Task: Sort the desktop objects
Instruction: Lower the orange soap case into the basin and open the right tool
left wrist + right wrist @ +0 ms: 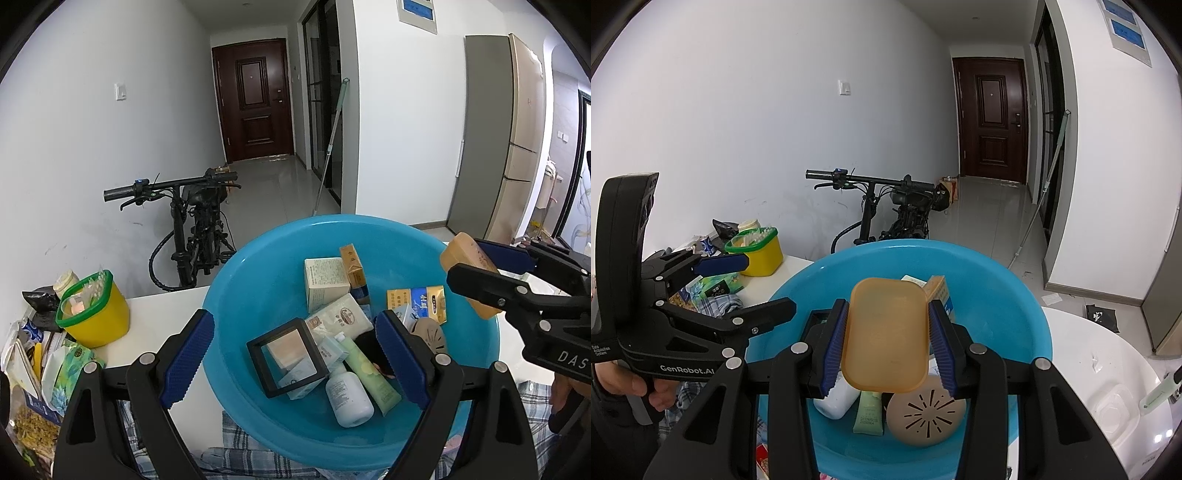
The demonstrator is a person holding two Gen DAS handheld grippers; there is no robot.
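Your right hand-held gripper (pixel 892 345) clamps an orange soap dish (pixel 886 332) at frame centre; the left hand-held gripper (pixel 744 284), marked "GenRobot.AI", gapes empty above the blue basin (pixel 1008 306).

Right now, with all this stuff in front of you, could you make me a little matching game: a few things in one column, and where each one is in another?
Things:
1. orange lid
2. black frame
3. yellow tub
4. bicycle

Places:
A. on the floor against the wall, beyond the table
B. clamped between the right gripper fingers, above the blue basin
C. lying inside the blue basin among bottles and boxes
D. standing on the white table, left of the basin

Pairs: 1-B, 2-C, 3-D, 4-A
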